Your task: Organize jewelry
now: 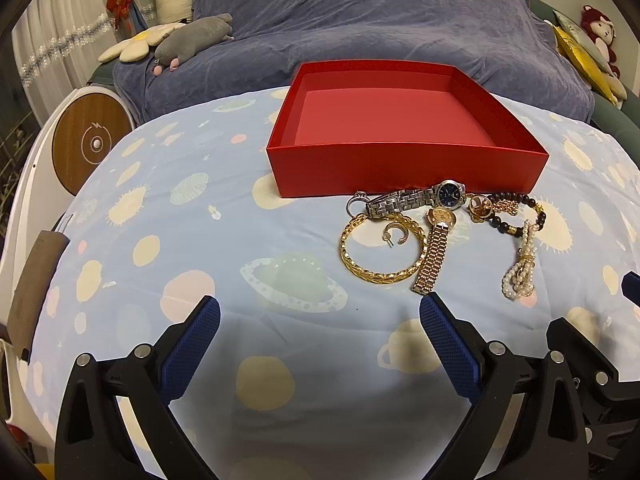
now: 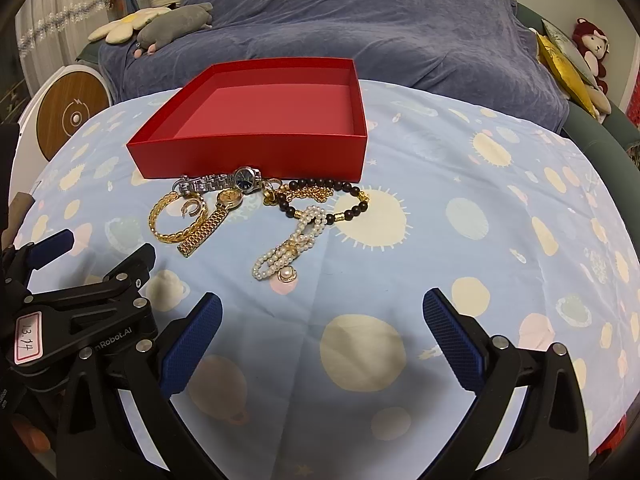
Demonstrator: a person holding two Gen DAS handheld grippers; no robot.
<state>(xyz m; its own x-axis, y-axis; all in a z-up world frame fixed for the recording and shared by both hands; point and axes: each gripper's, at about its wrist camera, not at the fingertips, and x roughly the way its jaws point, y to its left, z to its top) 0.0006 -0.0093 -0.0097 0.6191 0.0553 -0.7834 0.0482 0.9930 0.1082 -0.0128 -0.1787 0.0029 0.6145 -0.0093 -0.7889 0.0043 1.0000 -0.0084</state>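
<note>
An empty red box (image 1: 404, 172) (image 2: 248, 156) sits on the blue patterned cloth. Jewelry lies in a heap just in front of it: a silver watch (image 1: 416, 199) (image 2: 224, 182), a gold watch (image 1: 434, 252) (image 2: 210, 222), a gold chain bangle (image 1: 380, 276) (image 2: 176, 234), a dark bead bracelet (image 1: 516, 226) (image 2: 348, 210), a pearl necklace (image 1: 520, 276) (image 2: 288, 252) and small rings. My left gripper (image 1: 319, 316) is open and empty, short of the bangle. My right gripper (image 2: 322, 314) is open and empty, short of the pearls. The left gripper also shows in the right wrist view (image 2: 100, 248).
A sofa under a blue-grey throw (image 1: 360, 32) stands behind the table, with plush toys (image 1: 192, 38) at its left and cushions (image 1: 580, 52) at its right. A round wooden-faced device (image 1: 90, 144) stands off the table's left edge.
</note>
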